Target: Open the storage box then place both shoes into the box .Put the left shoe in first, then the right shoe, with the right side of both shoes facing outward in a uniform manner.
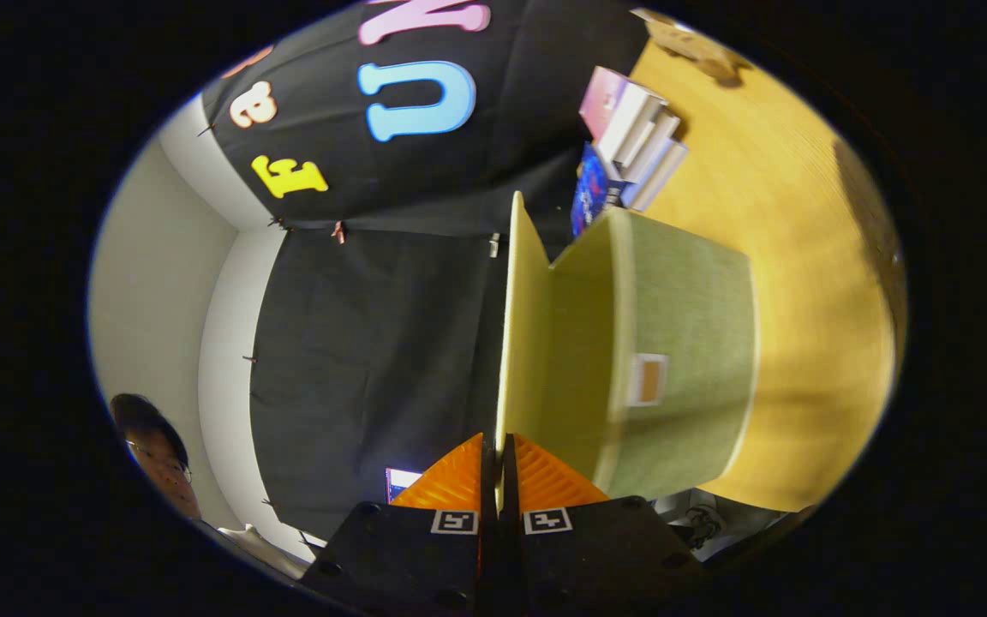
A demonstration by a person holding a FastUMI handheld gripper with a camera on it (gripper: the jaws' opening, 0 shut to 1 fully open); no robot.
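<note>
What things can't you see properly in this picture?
- Inside of the storage box: gripper view, hidden by its own wall and the raised lid.
- Lid edge between the gripper fingers: covered by them.
- Books beyond the box: covers too small and partly hidden behind it.

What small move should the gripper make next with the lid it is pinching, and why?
Probably swing the thin yellow-green lid further away from the green fabric storage box on the wooden table. The gripper is shut on the lid's edge and the lid stands raised, so the box looks only part open.
</note>
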